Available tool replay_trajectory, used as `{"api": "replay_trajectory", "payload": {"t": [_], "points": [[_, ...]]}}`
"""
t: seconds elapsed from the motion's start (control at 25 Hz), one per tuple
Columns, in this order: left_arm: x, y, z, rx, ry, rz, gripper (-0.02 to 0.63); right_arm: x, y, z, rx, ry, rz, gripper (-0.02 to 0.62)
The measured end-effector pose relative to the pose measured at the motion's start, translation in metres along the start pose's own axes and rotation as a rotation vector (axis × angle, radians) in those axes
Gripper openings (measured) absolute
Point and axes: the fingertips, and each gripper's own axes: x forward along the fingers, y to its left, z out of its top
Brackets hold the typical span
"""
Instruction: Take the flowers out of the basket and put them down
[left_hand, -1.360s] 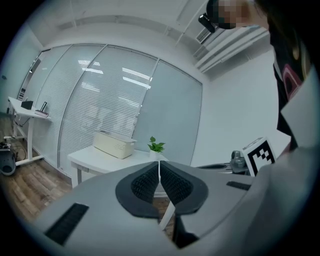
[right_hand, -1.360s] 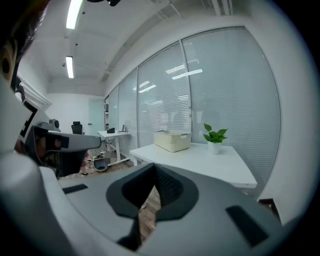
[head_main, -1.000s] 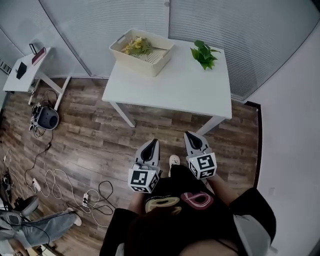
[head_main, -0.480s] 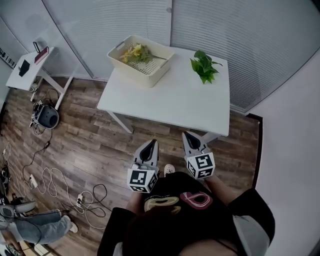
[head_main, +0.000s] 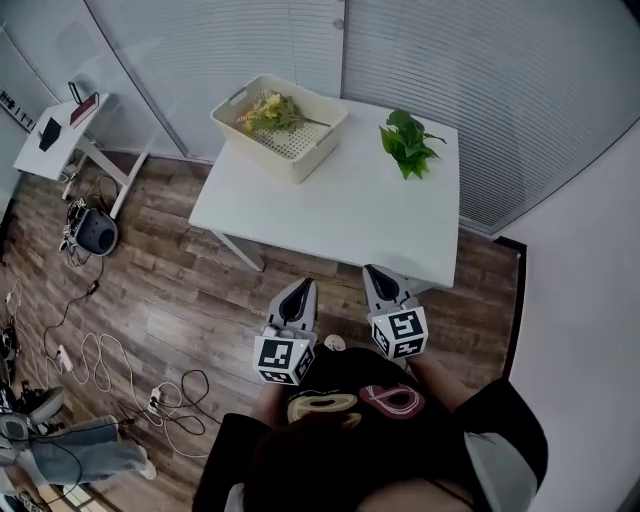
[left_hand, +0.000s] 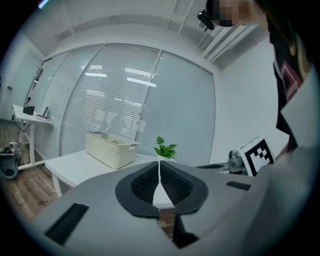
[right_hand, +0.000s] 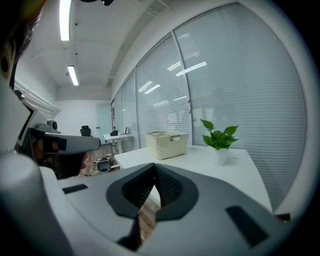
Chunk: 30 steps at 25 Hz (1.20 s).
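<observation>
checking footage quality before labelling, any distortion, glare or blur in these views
Head view: evenly lit, sharp, the glass wall frames bow from the wide lens. Left gripper view: strong fisheye, dark corners, ceiling lights mirrored in the glass. Right gripper view: same fisheye, bright ceiling strip glares.

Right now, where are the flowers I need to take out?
In the head view, the yellow flowers lie inside the cream basket at the white table's far-left corner. The potted plant stands apart to their right.
</observation>
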Motion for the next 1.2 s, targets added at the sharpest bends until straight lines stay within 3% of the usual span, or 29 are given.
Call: {"api": "replay_trajectory", "payload": {"t": [0.48,1.2], "points": [[0.02,0.023,-0.001,-0.032,0.013,0.033,0.023,0.019,-0.011,-0.003,0.01,0.032,0.013,0.009],[0.11,0.1,0.035,0.012,0.037,-0.082,0.023,0.113,-0.045,0.027,0.077,0.021,-0.115,0.009]]}}
